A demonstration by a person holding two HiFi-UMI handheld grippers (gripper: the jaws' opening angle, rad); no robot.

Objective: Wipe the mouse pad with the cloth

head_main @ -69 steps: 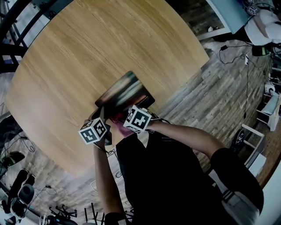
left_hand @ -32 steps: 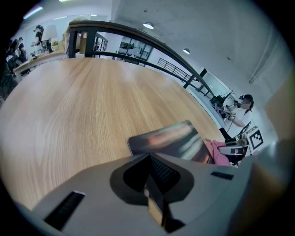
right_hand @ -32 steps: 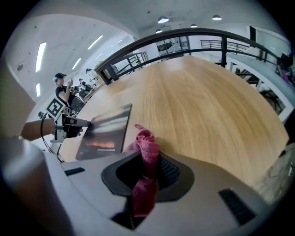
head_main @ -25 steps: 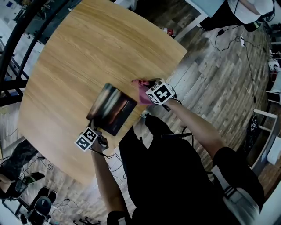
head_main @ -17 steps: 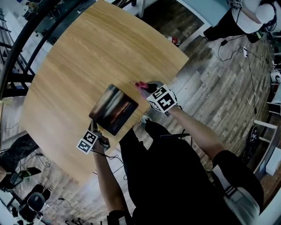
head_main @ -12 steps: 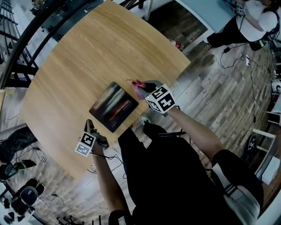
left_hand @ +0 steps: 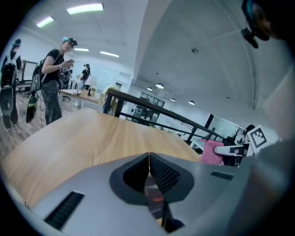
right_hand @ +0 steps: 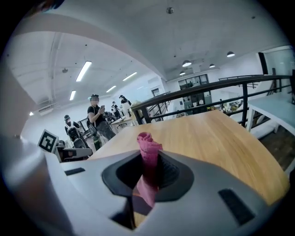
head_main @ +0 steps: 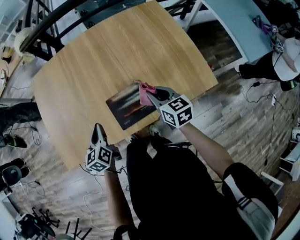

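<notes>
Right fingers (right_hand: 169,174) clamp pink cloth (right_hand: 148,154) at mouse pad (head_main: 124,105) edge; left fingers (left_hand: 163,175) together, wooden table (head_main: 117,47), plank floor (head_main: 234,108)

One cloth (head_main: 142,95), one mouse pad (head_main: 123,106)

A light wooden counter (head_main: 117,51) stands on a grey plank floor (head_main: 234,117). A black railing (right_hand: 216,86) runs behind it, with people (left_hand: 53,83) standing farther off (one in dark clothes) under long ceiling lights (left_hand: 85,8).

Bright ceiling strip lights, strong fisheye bending at edges, slight blur.
</notes>
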